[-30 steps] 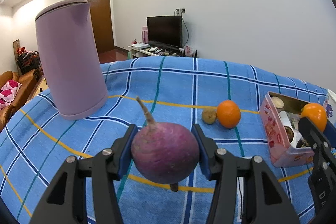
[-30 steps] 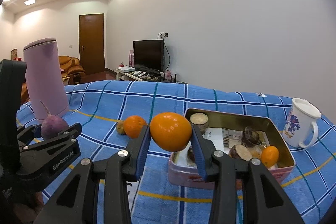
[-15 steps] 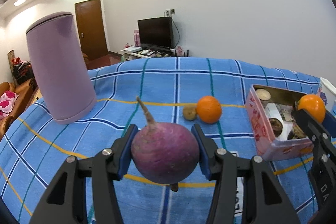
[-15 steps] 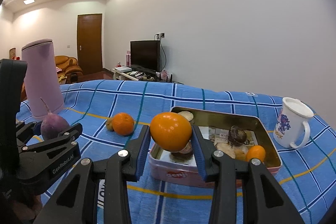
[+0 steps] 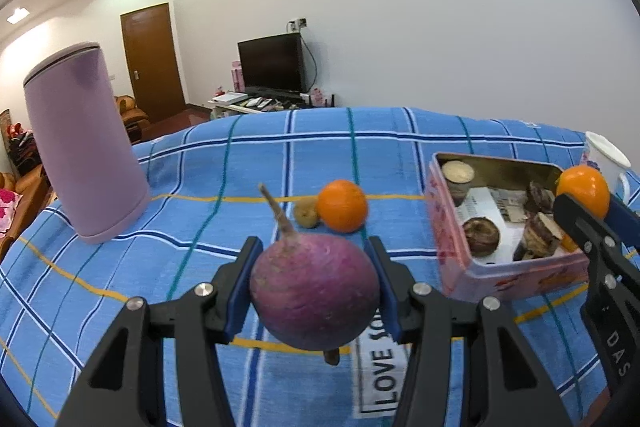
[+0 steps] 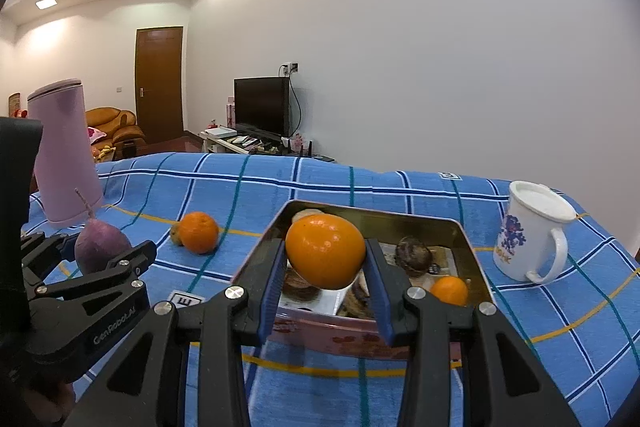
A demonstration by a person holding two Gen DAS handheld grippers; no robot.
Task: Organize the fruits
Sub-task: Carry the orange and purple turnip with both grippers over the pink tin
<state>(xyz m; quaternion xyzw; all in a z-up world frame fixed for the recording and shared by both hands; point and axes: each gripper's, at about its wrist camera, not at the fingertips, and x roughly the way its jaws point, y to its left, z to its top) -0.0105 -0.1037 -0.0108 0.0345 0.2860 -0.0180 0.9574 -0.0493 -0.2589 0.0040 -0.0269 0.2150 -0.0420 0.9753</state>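
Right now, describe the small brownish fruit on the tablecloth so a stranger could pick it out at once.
Start at the open pink tin on the blue checked tablecloth and look toward the tall lilac container. Between them an orange lies loose on the cloth, and the brownish fruit sits against its lilac-container side. It is smaller, dull and tan, where the orange is bright.
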